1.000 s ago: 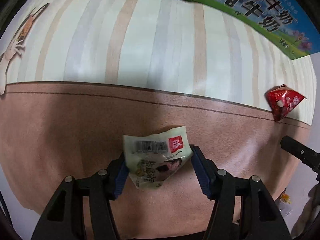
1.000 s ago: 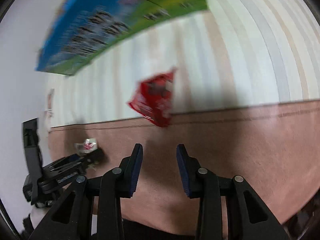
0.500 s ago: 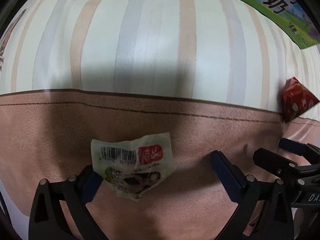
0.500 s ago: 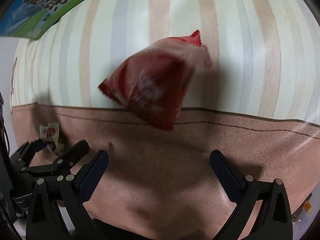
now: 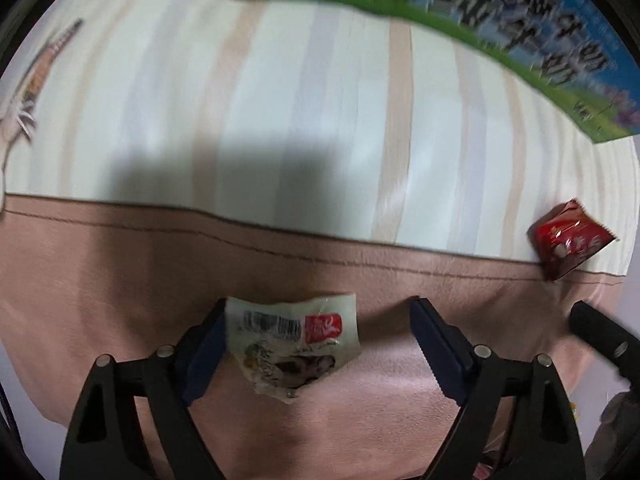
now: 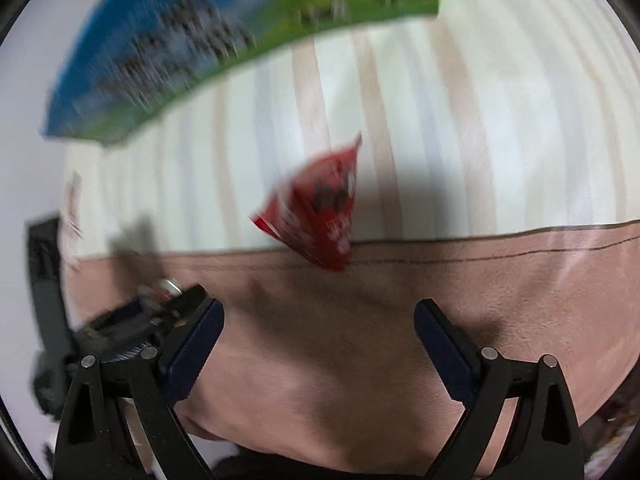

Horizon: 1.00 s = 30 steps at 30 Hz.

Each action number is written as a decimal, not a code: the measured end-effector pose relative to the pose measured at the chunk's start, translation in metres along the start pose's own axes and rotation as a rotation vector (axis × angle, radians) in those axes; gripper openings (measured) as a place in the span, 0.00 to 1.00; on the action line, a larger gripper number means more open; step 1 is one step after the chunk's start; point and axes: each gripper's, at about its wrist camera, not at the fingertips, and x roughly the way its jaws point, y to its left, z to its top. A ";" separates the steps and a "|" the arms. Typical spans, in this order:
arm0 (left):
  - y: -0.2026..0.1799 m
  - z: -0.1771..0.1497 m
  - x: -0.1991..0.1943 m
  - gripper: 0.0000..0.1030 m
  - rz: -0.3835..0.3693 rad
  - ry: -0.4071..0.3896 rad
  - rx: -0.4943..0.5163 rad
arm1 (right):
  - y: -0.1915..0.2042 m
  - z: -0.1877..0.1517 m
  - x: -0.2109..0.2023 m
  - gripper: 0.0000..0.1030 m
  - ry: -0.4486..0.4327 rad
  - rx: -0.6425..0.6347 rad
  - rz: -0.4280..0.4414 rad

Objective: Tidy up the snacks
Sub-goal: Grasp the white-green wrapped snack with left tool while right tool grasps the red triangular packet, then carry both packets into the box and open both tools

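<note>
Left tool wider around pale snack packet, right tool spread

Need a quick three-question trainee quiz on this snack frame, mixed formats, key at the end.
1. True or false: the red snack packet sits between the right gripper fingers.
2. The pale snack packet lies on which part of the cloth? A) the striped part B) the pink part C) on the milk carton
3. Fill in: between the left gripper fingers, the pale packet lies against the ____ finger as that wrist view shows it.

Key: 1 false, it lies ahead of them, on the border of stripes and pink. 2 B. 3 left; the jaws are closing but not yet clamped.
</note>
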 end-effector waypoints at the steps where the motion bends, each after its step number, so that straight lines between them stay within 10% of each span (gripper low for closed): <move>1: 0.001 0.001 -0.002 0.86 -0.005 -0.008 -0.005 | -0.001 0.005 -0.003 0.95 -0.011 0.017 0.020; 7: 0.026 0.025 -0.012 0.86 -0.065 0.016 -0.040 | -0.009 0.041 -0.001 0.81 -0.040 0.118 0.031; 12: 0.057 0.031 -0.010 0.86 -0.105 0.041 -0.075 | -0.012 0.049 0.010 0.43 -0.062 0.144 -0.048; 23: 0.056 0.011 0.007 0.85 -0.045 0.106 0.001 | -0.011 0.015 -0.011 0.41 -0.019 0.039 -0.007; 26: 0.048 0.007 0.009 0.56 0.024 0.079 0.019 | -0.007 -0.003 -0.002 0.41 0.000 0.026 -0.003; 30: 0.043 -0.002 0.005 0.56 0.065 0.063 0.050 | -0.003 -0.014 0.008 0.41 0.018 0.016 -0.006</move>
